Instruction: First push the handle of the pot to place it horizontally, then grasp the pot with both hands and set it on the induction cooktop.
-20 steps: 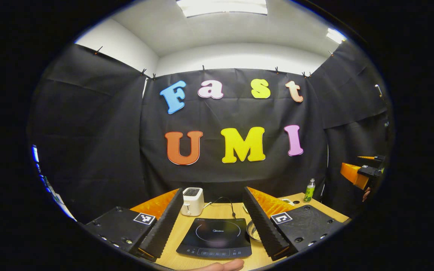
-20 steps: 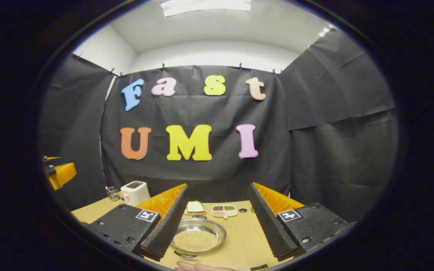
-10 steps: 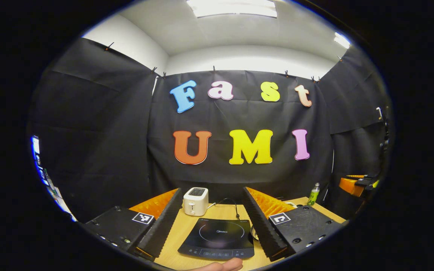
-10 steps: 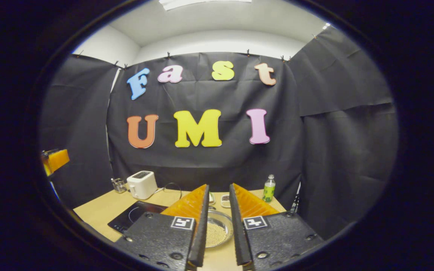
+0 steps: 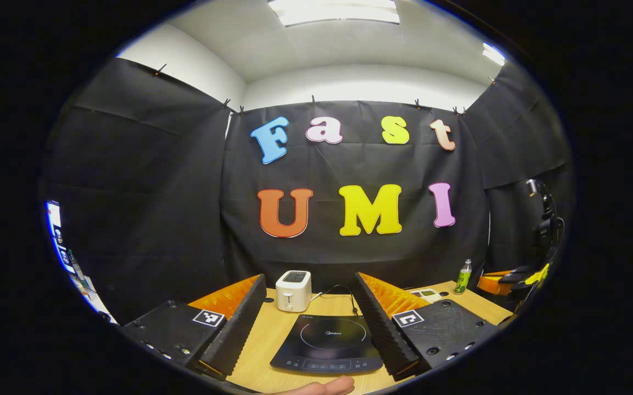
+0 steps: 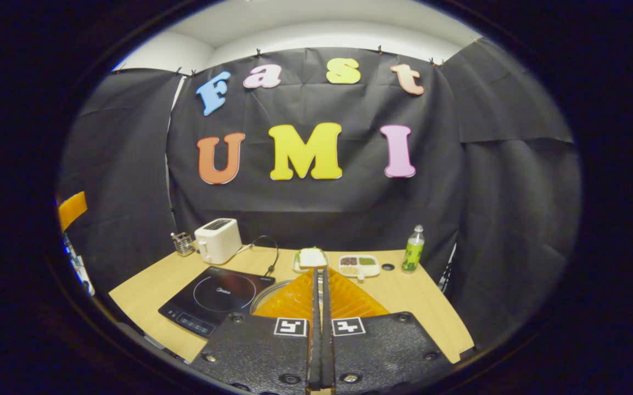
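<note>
Nothing of the task is judged done: the pot (image 6: pixel 265 292) is seen on the tabletop (image 6: pixel 404 299) just right of the induction cooktop (image 6: pixel 217 296), largely hidden behind the right claw (image 6: pixel 320 285). That claw, spread a second ago, is now pressed together on nothing; the left claw (image 5: pixel 311 323) is kept spread above the cooktop.

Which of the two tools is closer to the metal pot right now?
Right. The right tool, shut, hangs just over the pot. The left tool, open, hovers over the induction cooktop beside it.
</note>
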